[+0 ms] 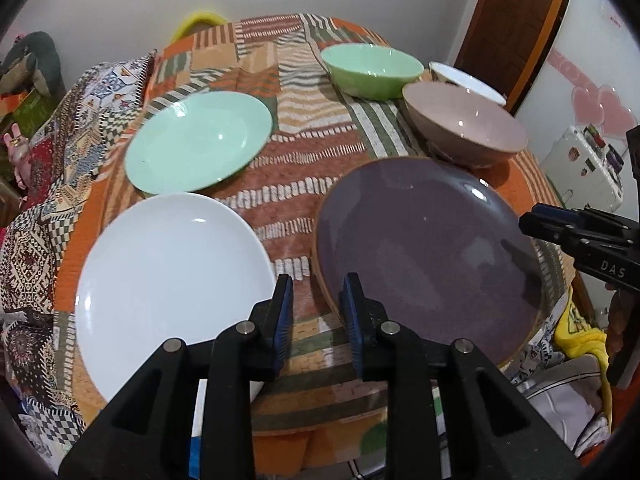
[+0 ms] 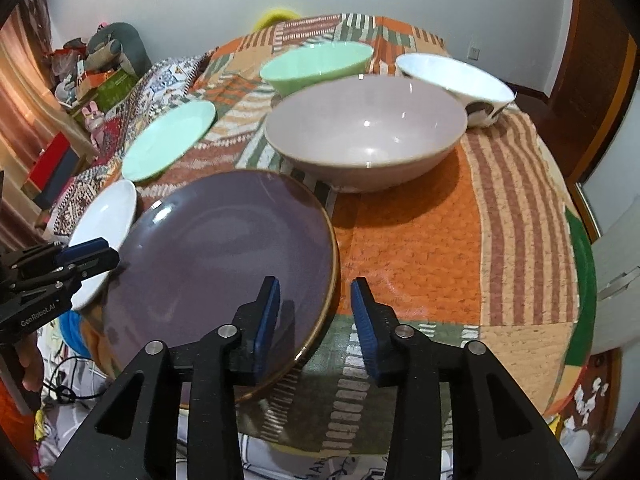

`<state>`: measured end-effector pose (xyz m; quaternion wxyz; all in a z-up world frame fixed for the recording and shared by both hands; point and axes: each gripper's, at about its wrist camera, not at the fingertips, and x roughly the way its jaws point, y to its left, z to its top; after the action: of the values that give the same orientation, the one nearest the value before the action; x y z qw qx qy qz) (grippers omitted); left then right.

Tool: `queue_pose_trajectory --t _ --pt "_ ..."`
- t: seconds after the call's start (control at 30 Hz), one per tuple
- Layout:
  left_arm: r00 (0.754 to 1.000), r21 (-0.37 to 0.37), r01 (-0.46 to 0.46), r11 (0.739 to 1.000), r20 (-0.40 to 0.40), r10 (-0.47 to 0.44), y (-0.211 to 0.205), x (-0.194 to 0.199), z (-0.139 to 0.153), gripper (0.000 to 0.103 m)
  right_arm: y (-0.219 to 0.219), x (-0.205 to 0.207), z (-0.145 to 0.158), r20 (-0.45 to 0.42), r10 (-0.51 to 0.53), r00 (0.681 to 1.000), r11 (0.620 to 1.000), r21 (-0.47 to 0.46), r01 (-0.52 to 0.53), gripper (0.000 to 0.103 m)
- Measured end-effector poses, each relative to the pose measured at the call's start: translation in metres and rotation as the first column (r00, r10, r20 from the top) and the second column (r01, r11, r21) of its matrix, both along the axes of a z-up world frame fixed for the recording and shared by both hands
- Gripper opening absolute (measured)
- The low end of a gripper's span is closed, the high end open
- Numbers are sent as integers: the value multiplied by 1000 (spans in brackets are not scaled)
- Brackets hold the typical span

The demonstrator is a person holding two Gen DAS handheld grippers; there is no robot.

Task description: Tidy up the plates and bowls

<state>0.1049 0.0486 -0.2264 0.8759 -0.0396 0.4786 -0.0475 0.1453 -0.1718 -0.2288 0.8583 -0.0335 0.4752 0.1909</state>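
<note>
A purple plate (image 1: 432, 248) (image 2: 224, 252) lies near the table's front edge. My left gripper (image 1: 318, 308) is open at its left rim, with tablecloth showing in the narrow gap between the pads. My right gripper (image 2: 315, 308) is open and straddles the right rim without pressing on it. Each gripper also shows in the other's view: the right gripper (image 1: 536, 222) and the left gripper (image 2: 100, 254). A white plate (image 1: 168, 280) and a mint plate (image 1: 200, 144) lie to the left. Behind stand a pink bowl (image 2: 368, 128), a green bowl (image 2: 316, 64) and a white bowl (image 2: 452, 76).
A patchwork cloth (image 2: 420, 248) covers the table and is bare orange at the right front. A patterned blanket (image 1: 60, 160) drapes along the left side. A yellow chair back (image 1: 200, 20) stands behind the table, and a wooden door (image 1: 516, 20) and a white fridge (image 1: 588, 168) at the right.
</note>
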Motion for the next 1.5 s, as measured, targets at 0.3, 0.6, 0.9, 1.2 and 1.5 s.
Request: queue_pose_trajectory --t 0.3,0.6,0.9,1.2,1.5 --pt "990 -19 -88 996 111 90 36 -19 43 27 22 -8 40 121 48 991 997 46 -54 47" --pt "956 24 -242 970 176 234 95 -41 61 40 76 -5 63 200 146 969 982 90 -166 55" --pt "926 8 -367 930 101 365 153 -59 33 43 135 4 48 167 254 953 958 94 -271 60" --pt "903 -55 -430 901 -14 430 187 -61 -18 43 179 14 8 58 325 944 944 46 -327 60" --pt "906 -110 -424 899 -71 418 201 -57 -50 43 200 23 -20 -36 327 944 945 17 -326 56"
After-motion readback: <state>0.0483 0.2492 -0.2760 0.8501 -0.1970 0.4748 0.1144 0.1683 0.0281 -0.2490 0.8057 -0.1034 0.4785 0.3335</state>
